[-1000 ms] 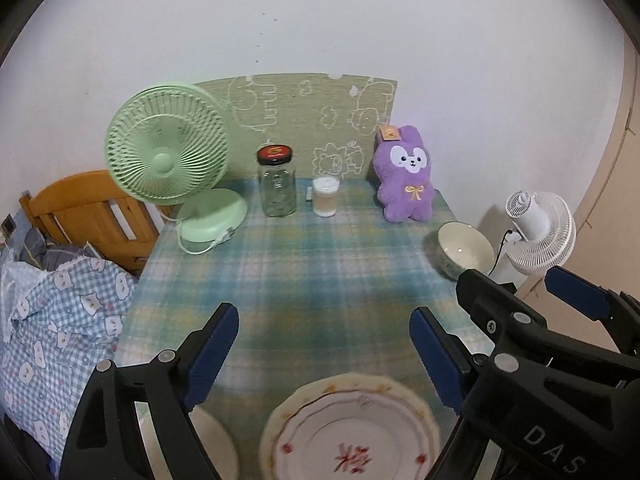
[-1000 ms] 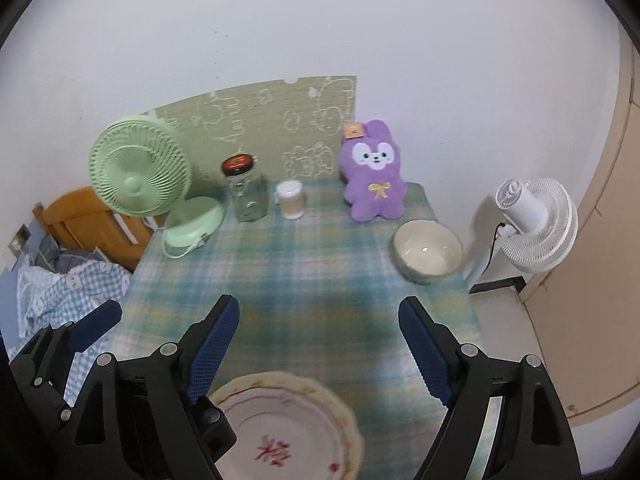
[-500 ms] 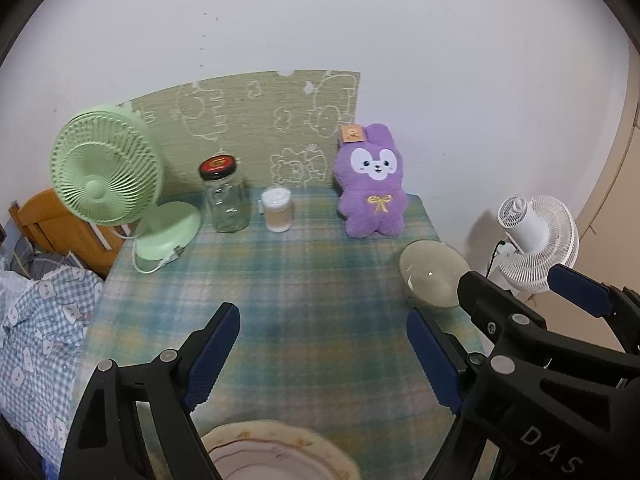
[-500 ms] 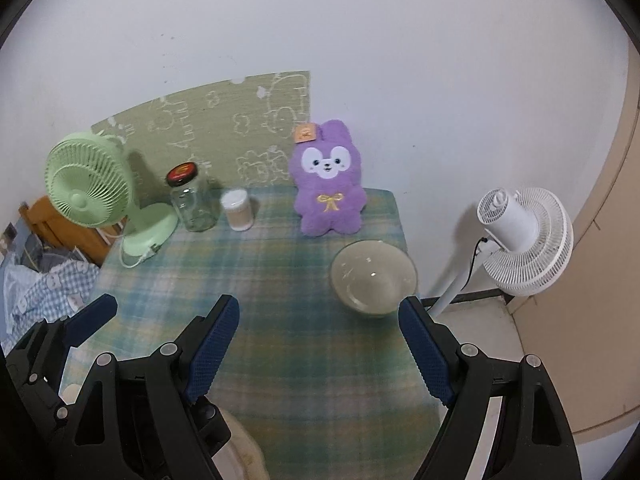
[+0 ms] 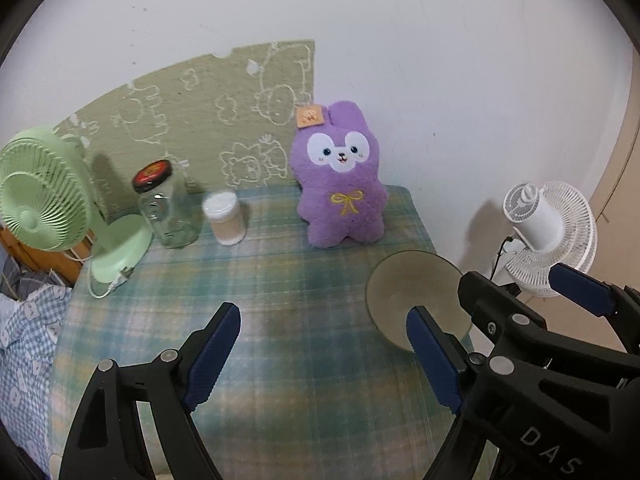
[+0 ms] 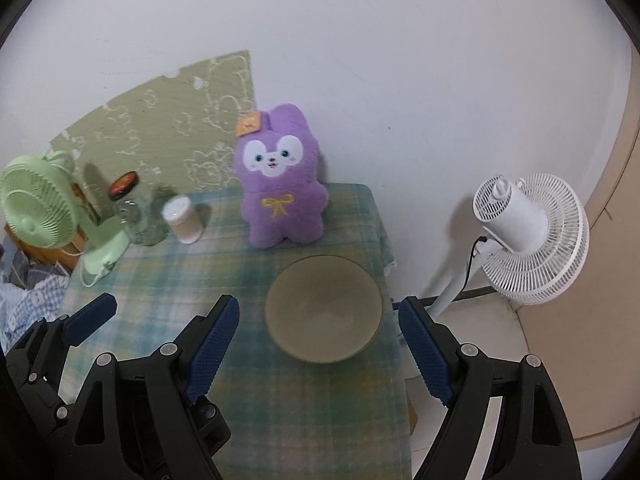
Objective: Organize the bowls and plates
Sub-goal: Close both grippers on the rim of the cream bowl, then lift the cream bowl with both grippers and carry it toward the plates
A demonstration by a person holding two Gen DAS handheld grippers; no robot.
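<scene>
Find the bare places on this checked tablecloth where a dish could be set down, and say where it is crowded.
Free: the cloth's middle, between green fan and bowl. Crowded: the back row, with jar, small container, purple plush.

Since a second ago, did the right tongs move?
Yes. The right tongs have swung rightward and nearer the bowl, judged against the purple bunny; the bowl now sits between their open jaws.

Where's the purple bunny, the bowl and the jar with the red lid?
Bunny [image 6: 280, 200], right wrist view, on its tummy by the yellow bow.
Bowl [image 6: 323, 308], right wrist view, inside its hollow.
Jar [image 5: 170, 216], left wrist view, on its glass body.
</scene>
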